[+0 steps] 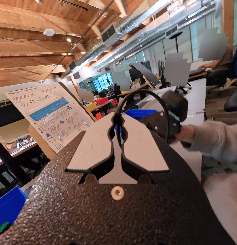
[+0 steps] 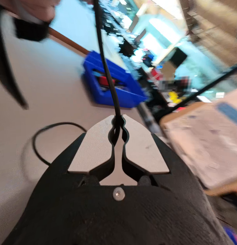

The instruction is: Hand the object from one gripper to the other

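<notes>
A thin black cable point(image 1: 143, 90) is the object. My left gripper point(image 1: 118, 119) is shut on it at the fingertips. From there the cable arcs up and right to my right gripper point(image 1: 161, 123), which a hand in a light sleeve holds. In the right wrist view my right gripper point(image 2: 118, 119) is also shut on the cable point(image 2: 101, 46). The cable runs from its tips up to the top edge, and a loose loop hangs to the left point(image 2: 35, 139). The left gripper point(image 2: 6, 66) shows as a dark blurred shape at upper left.
A blue bin point(image 2: 126, 95) holding small parts stands on the white table point(image 2: 35, 79); it also shows behind the fingers point(image 1: 141, 112). A tilted instruction board point(image 1: 51, 116) stands to the left. Another blue bin point(image 1: 7, 206) is at lower left. People sit at desks behind.
</notes>
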Demonstrator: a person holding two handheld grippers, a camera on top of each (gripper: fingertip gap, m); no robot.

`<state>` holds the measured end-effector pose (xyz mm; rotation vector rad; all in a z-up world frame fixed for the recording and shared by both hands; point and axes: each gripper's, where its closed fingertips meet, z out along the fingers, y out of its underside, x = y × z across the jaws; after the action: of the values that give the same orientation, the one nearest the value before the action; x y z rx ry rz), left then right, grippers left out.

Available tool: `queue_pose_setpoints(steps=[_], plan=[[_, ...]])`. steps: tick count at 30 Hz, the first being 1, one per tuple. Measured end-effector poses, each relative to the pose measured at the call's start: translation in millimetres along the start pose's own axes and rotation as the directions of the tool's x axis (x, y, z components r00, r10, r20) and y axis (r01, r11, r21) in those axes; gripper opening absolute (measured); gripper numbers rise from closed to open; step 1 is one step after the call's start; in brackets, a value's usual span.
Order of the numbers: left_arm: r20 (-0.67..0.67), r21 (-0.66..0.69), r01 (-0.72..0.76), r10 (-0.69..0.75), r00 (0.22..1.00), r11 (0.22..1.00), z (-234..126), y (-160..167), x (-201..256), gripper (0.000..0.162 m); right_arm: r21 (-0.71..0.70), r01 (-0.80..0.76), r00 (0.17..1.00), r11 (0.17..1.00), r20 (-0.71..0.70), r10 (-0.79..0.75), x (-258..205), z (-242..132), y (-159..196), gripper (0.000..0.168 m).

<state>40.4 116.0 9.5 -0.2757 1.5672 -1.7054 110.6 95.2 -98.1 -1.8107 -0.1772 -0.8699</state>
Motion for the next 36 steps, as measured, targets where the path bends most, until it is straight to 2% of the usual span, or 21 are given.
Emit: queue_pose_setpoints(steps=[1, 3, 5, 7, 10, 13, 17, 19, 21, 23, 25, 28, 30, 33, 36], plan=[[-0.033, -0.029, -0.016, 0.015, 0.999, 0.999, -1.9, 4.0, 2.2, 0.005, -0.014, 0.06, 0.992, 0.998, -0.11, -0.061, 20.8, -8.9, -1.4, 0.005], [-0.081, -0.128, -0.018, 0.007, 0.997, 0.992, -5.1, 19.8, 3.3, 0.019, -0.058, 0.199, 0.927, 0.978, -0.313, -0.207, 57.9, -32.3, -9.3, 0.005], [-0.045, -0.254, 0.024, -0.036, 0.998, 0.967, -7.4, 40.3, -6.2, 0.043, -0.144, 0.345, 0.806, 0.928, -0.46, -0.371, 84.1, -57.4, -20.2, 0.005], [0.024, -0.296, 0.073, -0.069, 0.997, 0.952, -7.4, 50.2, -17.8, 0.049, -0.201, 0.452, 0.687, 0.869, -0.542, -0.483, 95.0, -76.5, -35.3, 0.005], [0.041, -0.243, 0.18, -0.176, 0.984, 0.953, -1.2, 45.2, -15.9, 0.048, -0.263, 0.586, 0.552, 0.767, -0.563, -0.615, 88.9, -82.7, -51.8, 0.005], [-0.038, -0.19, 0.255, -0.266, 0.963, 0.948, 12.7, 36.5, 9.0, 0.044, -0.318, 0.708, 0.413, 0.631, -0.539, -0.735, 69.4, -73.5, -63.1, 0.005], [-0.058, -0.255, 0.169, -0.19, 0.98, 0.952, 28.7, 49.9, 33.0, 0.038, -0.35, 0.783, 0.326, 0.514, -0.473, -0.818, 43.5, -54.0, -65.0, 0.005], [-0.062, -0.288, 0.112, -0.135, 0.989, 0.951, 32.6, 58.4, 38.7, 0.034, -0.333, 0.79, 0.345, 0.515, -0.454, -0.822, 35.0, -47.1, -63.9, 0.005], [-0.082, -0.299, 0.096, -0.126, 0.989, 0.949, 34.0, 61.7, 43.1, 0.015, -0.326, 0.791, 0.351, 0.518, -0.451, -0.821, 31.6, -44.1, -63.6, 0.005], [-0.049, -0.305, 0.084, -0.104, 0.993, 0.949, 33.9, 64.0, 36.1, 0.005, -0.321, 0.786, 0.37, 0.529, -0.443, -0.817, 32.0, -43.4, -61.3, 0.006], [0.007, -0.281, 0.049, -0.049, 0.999, 0.958, 32.2, 62.6, 23.1, 0.004, -0.25, 0.746, 0.483, 0.618, -0.436, -0.76, 29.9, -40.2, -57.3, 0.006], [0.076, -0.189, 0.061, -0.047, 0.996, 0.98, 29.2, 52.4, 8.4, 0.004, -0.038, 0.546, 0.75, 0.837, -0.423, -0.508, 29.4, -38.6, -57.2, 0.015], [0.109, -0.104, 0.071, -0.059, 0.992, 0.992, 25.1, 40.4, 0.6, 0.004, 0.117, 0.357, 0.879, 0.927, -0.377, -0.292, 32.7, -42.4, -60.9, 0.02], [0.156, 0.007, 0.057, -0.058, 0.986, 0.998, 16.3, 22.5, -11.3, 0.004, 0.238, 0.078, 0.973, 0.968, -0.23, -0.022, 34.7, -44.2, -58.2, 0.019], [0.15, 0.046, 0.068, -0.074, 0.986, 0.997, 11.4, 14.5, -13.9, 0.004, 0.253, -0.029, 0.984, 0.967, -0.161, 0.072, 34.6, -41.7, -52.0, 0.002]])
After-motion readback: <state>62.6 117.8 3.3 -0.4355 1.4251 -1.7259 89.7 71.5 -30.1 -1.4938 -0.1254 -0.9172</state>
